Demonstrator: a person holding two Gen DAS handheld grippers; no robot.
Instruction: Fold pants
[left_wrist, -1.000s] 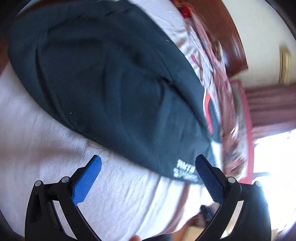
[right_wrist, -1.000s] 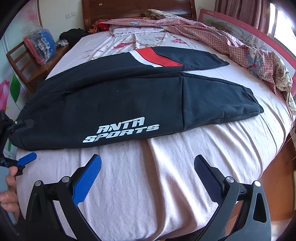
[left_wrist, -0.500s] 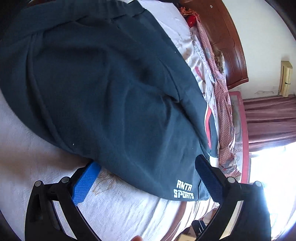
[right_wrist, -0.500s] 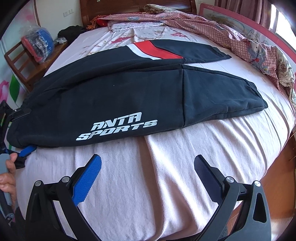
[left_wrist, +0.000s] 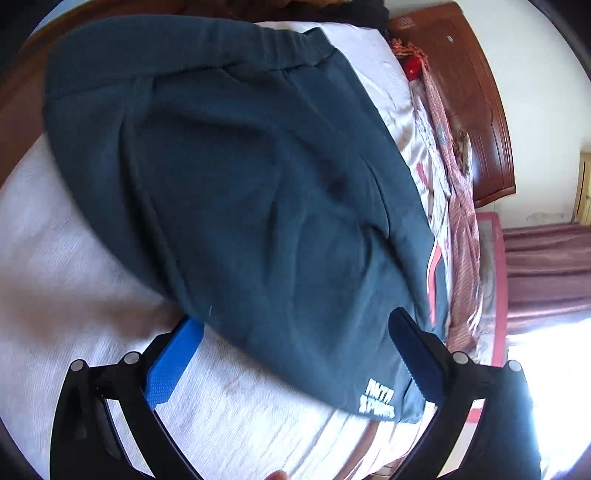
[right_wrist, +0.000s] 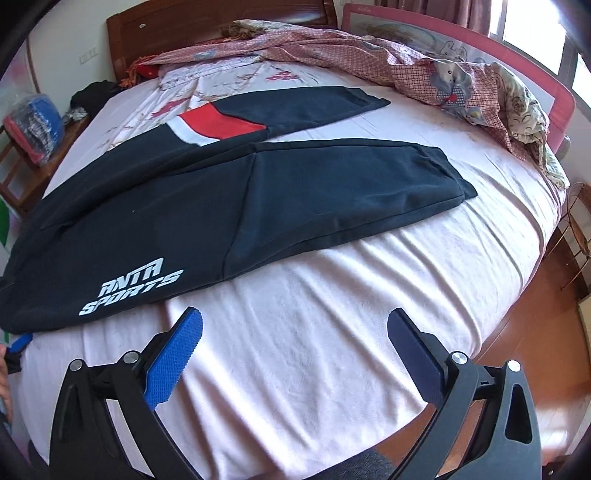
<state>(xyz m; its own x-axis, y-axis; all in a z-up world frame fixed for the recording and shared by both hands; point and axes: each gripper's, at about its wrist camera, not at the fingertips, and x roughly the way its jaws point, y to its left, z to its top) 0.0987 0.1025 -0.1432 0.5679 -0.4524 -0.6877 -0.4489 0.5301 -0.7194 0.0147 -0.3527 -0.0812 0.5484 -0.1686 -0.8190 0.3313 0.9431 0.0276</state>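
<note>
Now, status:
pants (right_wrist: 236, 192): flat on bed (right_wrist: 332, 332), legs apart, unfolded.
left gripper (left_wrist: 295, 350): spread wide, moved in over waist-side edge since a second ago; nothing pinched.
right gripper (right_wrist: 295, 343): spread wide, short of hem.
next: probably grab.

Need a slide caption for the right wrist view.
Open right gripper hovers over the bedsheet, dark pants spread flat ahead.

Bright daylight floods in from the window (right_wrist: 532, 26), which blows out to white glare in the left wrist view. Fisheye bending curves the bed (right_wrist: 332, 332) at the frame edges; that view is slightly motion-blurred.
</note>
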